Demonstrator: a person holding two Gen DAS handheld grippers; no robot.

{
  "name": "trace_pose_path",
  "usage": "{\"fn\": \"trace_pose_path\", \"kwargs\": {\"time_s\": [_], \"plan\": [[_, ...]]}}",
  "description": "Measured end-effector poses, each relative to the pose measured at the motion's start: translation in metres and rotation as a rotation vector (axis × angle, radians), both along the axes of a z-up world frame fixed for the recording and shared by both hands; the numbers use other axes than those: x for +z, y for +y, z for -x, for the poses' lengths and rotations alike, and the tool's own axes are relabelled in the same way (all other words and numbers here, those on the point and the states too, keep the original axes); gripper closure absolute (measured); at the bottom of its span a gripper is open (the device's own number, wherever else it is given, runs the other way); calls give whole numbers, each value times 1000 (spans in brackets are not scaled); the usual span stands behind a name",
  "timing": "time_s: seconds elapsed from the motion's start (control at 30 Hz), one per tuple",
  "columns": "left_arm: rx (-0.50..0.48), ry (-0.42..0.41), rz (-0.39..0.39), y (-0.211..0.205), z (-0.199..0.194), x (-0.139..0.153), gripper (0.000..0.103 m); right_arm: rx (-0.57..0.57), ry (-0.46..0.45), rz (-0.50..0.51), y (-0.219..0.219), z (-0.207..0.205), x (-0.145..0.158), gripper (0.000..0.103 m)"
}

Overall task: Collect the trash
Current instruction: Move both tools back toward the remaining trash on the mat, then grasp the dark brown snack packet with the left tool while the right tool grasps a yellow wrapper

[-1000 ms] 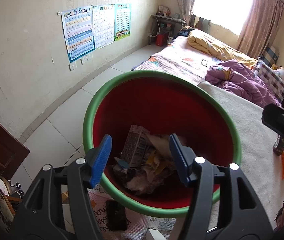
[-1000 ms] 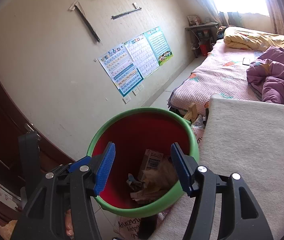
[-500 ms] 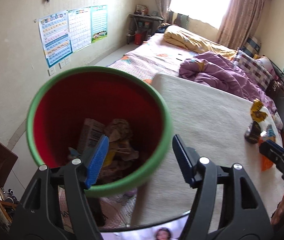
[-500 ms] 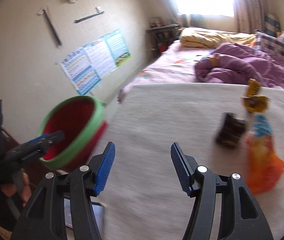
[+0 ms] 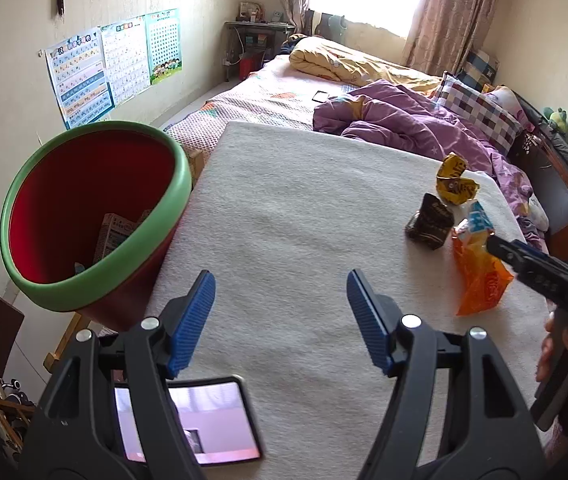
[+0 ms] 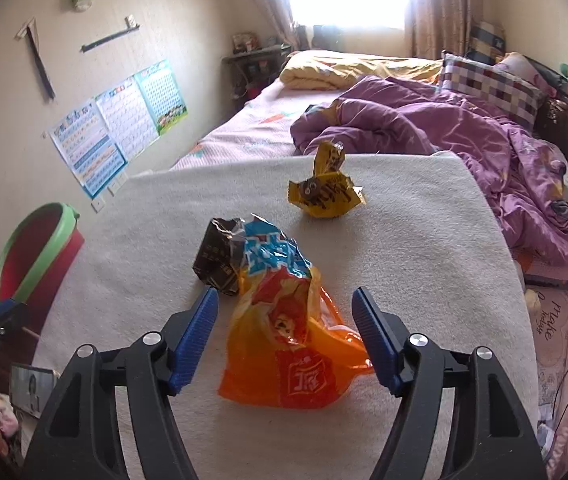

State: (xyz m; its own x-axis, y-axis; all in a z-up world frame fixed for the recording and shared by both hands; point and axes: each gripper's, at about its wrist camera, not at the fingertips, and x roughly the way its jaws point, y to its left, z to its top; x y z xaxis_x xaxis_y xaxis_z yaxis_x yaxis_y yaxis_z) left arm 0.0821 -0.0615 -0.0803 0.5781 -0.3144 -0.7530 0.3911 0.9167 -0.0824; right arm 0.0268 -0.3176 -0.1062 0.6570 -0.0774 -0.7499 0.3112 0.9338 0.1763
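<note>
Hovering over the desk point(image 6: 424, 240), my right gripper point(image 6: 285, 332) has its blue fingers point(image 6: 195, 334) spread, and they have just been opening wider; the orange snack bag point(image 6: 292, 344) lies on the pale desk cover between them, closer to the right finger, with no pad pressing on it as far as I can see. Its crumpled blue top point(image 6: 269, 250) points away from me. Touching that bag on its far left side is a dark crushed carton point(image 6: 217, 258), standing just beyond the left fingertip. A yellow wrapper point(image 6: 324, 192) sits farther off, apart from the other two, toward the far edge of the desk. My left gripper point(image 5: 279, 322) is also spread, its fingers point(image 5: 191, 322) likewise just opened further, with only bare desk cover between them. From that view the three pieces of trash are grouped ahead and well to the right: carton point(image 5: 430, 222), yellow wrapper point(image 5: 454, 182), orange bag point(image 5: 478, 276), with the tip of the right gripper reaching the bag. The red bin with a green rim point(image 5: 95, 216) stands off the desk's left edge, tilted toward me, cardboard trash visible inside. A phone point(image 5: 187, 426) lies on the desk under the left gripper. Behind the desk, a bed with a purple quilt point(image 6: 444, 128).
</note>
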Motion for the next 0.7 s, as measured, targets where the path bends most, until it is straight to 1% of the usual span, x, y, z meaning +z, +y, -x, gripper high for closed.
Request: {"fn": "trace_pose_path", "kwargs": {"time_s": [0.1,0.17,0.2,0.23,0.27,0.37,0.47,0.5,0.53,0.6,0.63,0.7], "plan": [[1,-2,-13,-10,6,1,37,41,41,-40,-2,-9,-15,33],[-6,-4,-22,-19,9,1,37,59,52,-75,-4,-11,-22,34],[-13,-3,-24,-24,10,1,37,65,41,-82,-5,-8,-22,35],[-19,-3,-23,-28,10,1,37,75,36,-86,-5,-6,-21,39],[-27,-2,-22,-33,10,2,37,89,33,-93,-4,-5,-19,51],[-64,2,-21,-53,2,1,37,122,38,-96,-2,6,-16,51],[-124,-1,-43,-86,-8,-5,37,112,32,-136,-8,23,-12,51],[-141,2,-49,-94,-11,-8,37,111,24,-151,-11,29,-11,51],[-165,11,-58,-106,-16,-12,37,112,10,-165,-15,35,-9,48],[-212,27,-62,-131,-23,-21,37,102,-23,-195,-26,47,-1,35],[-225,31,-68,-140,-26,-25,37,80,-56,-201,-33,54,5,26],[-254,42,-80,-160,-32,-33,37,43,-113,-221,-45,65,18,25]]}}
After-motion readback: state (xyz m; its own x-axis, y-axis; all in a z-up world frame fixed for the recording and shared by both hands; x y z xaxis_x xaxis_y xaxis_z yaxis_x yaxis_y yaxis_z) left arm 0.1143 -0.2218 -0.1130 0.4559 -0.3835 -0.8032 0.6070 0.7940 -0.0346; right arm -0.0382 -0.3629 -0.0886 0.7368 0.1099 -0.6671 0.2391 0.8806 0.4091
